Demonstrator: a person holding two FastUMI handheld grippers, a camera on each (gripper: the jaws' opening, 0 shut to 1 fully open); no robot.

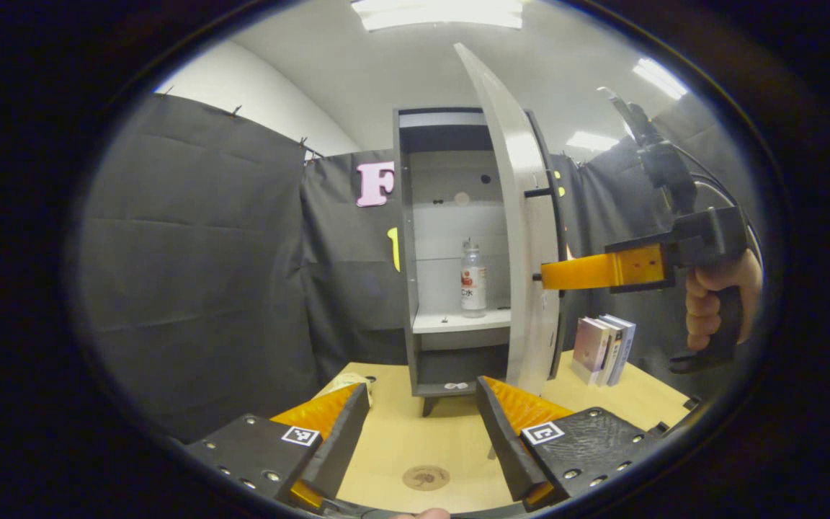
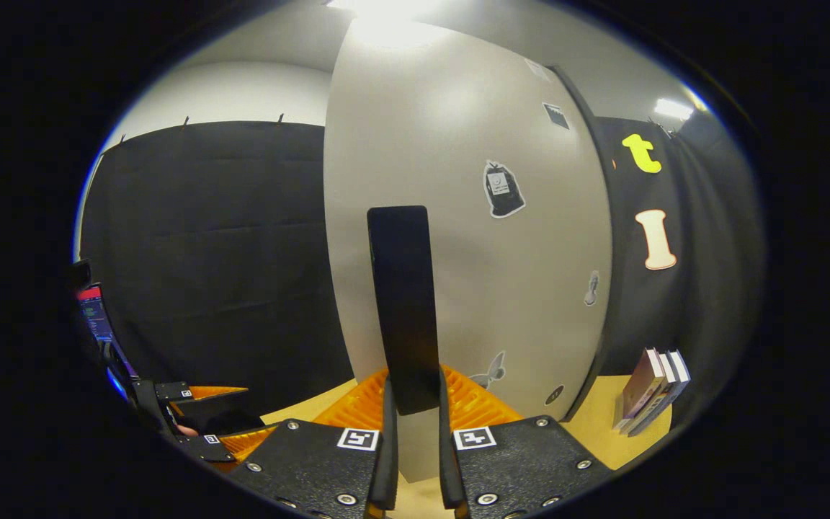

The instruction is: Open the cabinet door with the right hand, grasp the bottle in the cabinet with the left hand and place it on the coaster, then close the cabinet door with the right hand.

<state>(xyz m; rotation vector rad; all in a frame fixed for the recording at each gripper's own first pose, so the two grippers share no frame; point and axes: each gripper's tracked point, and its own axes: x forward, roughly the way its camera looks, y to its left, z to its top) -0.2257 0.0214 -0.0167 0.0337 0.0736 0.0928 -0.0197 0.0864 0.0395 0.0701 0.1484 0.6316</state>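
A grey cabinet (image 1: pixel 406 238) stands on the wooden table with its door (image 1: pixel 523 238) swung open towards me. On the middle shelf stands a clear bottle (image 1: pixel 472 280) with a white label, upright. A round brown coaster (image 1: pixel 426 477) lies on the table close in front of my left gripper (image 1: pixel 422 404), which is open and holds nothing. In the right gripper view, my right gripper (image 2: pixel 413 400) is shut on the door's black handle (image 2: pixel 402 303). The left gripper view shows that gripper (image 1: pixel 541 276), held by a hand, at the door's edge.
Several books (image 1: pixel 604 347) stand upright on the table right of the cabinet, books (image 2: pixel 653 389) also low right in the right gripper view. A pale object (image 1: pixel 354 380) lies by the cabinet's left foot. Black cloth walls enclose the booth.
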